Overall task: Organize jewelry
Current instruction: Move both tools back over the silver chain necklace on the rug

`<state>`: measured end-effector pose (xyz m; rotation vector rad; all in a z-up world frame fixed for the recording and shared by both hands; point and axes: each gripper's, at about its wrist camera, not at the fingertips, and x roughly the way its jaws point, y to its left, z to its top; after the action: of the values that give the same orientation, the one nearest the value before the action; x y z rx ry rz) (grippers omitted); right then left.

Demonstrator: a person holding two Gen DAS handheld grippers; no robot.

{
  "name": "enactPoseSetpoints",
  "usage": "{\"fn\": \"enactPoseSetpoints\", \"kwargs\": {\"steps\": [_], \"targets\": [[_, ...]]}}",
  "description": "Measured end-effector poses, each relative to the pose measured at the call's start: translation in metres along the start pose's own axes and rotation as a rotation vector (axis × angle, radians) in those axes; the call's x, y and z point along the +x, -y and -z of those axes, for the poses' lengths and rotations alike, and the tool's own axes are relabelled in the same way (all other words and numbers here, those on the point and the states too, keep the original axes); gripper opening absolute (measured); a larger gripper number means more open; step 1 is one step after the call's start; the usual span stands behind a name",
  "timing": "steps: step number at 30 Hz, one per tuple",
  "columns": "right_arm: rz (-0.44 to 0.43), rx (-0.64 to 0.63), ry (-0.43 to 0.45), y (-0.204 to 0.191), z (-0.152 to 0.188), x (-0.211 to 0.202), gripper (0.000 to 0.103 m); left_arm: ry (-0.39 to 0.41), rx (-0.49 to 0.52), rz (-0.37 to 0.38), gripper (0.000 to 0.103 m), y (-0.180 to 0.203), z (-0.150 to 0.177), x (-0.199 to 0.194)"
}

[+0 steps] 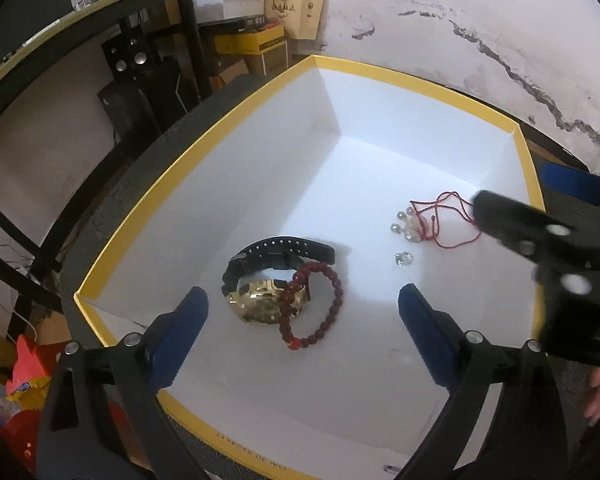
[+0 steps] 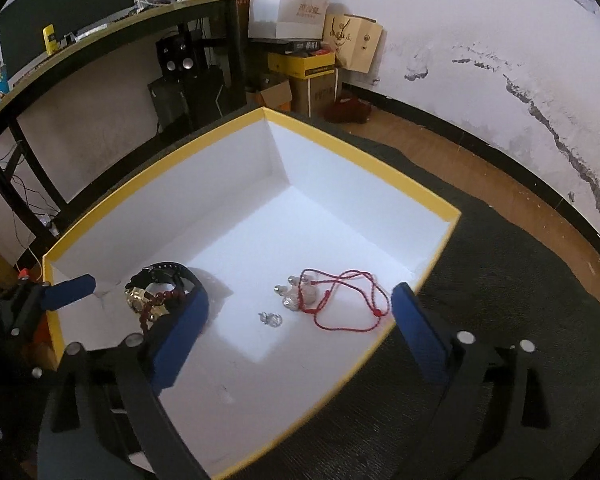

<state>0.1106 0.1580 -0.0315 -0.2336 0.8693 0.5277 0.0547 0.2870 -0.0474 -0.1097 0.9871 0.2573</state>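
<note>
- With both tools over the yellow-rimmed box (image 1: 204,152), I see left gripper (image 1: 304,312) jaws wide, nothing held.
- Right gripper (image 2: 300,304) likewise wide, empty.
- Watch (image 1: 268,280), red bead bracelet (image 1: 332,304), red cord necklace (image 2: 348,300) lie on the box floor.

The box (image 1: 204,168) in front of me looks like matt white card with a yellow rim. Inside it, the watch (image 1: 266,300) shows a glossy gold metal case on a matt black strap; across it lie polished dark-red beads (image 1: 320,304). Farther along the box floor, twisted red cord (image 2: 348,300) holds shiny silvery charms (image 2: 300,294).
</note>
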Motion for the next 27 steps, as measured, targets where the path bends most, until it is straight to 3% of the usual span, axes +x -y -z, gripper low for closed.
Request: {"fn": "enactPoseSetpoints", "kwargs": {"steps": [5,10,18,23,27], "targets": [[0.021,0.029,0.069,0.032,0.018,-0.049,0.091,0.079,-0.021,0.003,0.093,0.003,0.003,-0.02],[0.087,0.118,0.13,0.099,0.058,-0.107,0.091,0.174,-0.022,0.031,0.093,0.022,0.001,-0.047],[0.262,0.244,0.16,0.197,0.146,-0.16,0.091,0.234,0.114,0.121,0.093,0.118,0.006,-0.072],[0.305,0.293,0.153,0.233,0.192,-0.173,0.091,0.206,0.237,0.172,0.093,0.196,0.022,-0.065],[0.327,0.323,0.151,0.256,0.223,-0.183,0.091,0.16,0.264,0.24,0.093,0.246,0.038,-0.052]]}}
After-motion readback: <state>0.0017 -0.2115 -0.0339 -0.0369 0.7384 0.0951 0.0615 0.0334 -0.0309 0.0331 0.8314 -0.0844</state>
